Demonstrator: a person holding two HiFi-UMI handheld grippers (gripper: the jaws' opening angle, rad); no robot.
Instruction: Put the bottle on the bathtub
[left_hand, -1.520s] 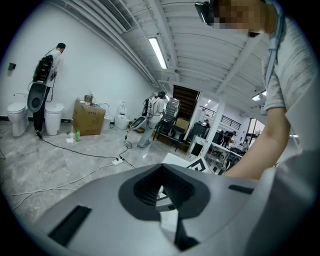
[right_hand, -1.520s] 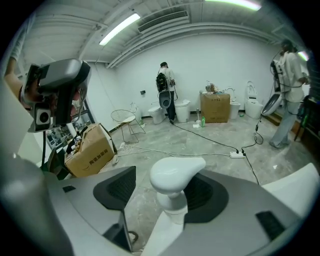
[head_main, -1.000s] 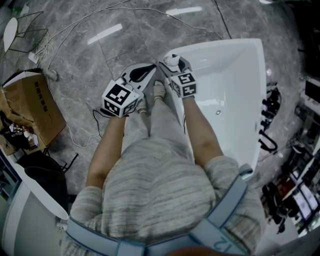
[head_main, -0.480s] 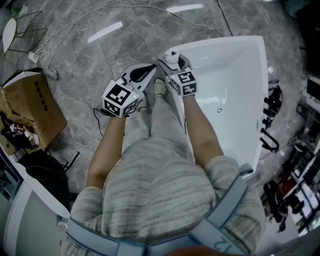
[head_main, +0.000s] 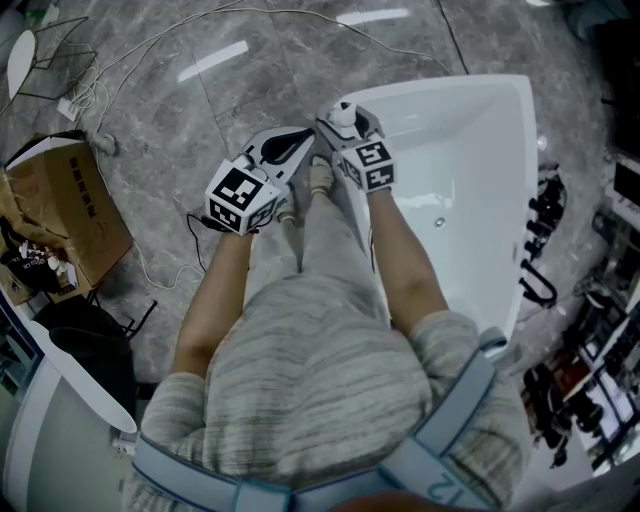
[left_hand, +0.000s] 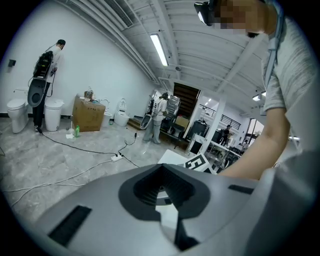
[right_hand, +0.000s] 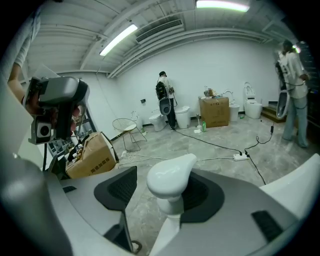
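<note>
One pump bottle (right_hand: 170, 180) to manage, all white, most likely plastic. Judged light, lighter again if part empty. Stiff enough in the body to bear a squeeze. Glossy, so prone to slip under smooth pads, and tall enough to topple on a narrow ledge. Best taken round the broad body, low and square. Not by the neck or the pump head, both slim and likely to turn or give.

Stands at the upper left corner of the bathtub (head_main: 460, 92) as the head view shows it, upright between the jaws of the right gripper (head_main: 350, 125). Cannot tell whether its base rests on the rim there, hidden as it is under the gripper. Jaws set wide, with one pad (right_hand: 116, 187) clear of pump head and neck. Grip therefore read as clamped on the wider body lower down, out of sight: a judgement, not a thing seen.

Left gripper (head_main: 288, 148) just beside that same corner of the bathtub, on the floor side, jaws closed together on nothing.

Counted, big to small:
- one bathtub
- one cardboard box (head_main: 70, 215), well apart from the bathtub, off to its left across the floor
- two grippers, both at that upper left corner
- one pump bottle
</note>
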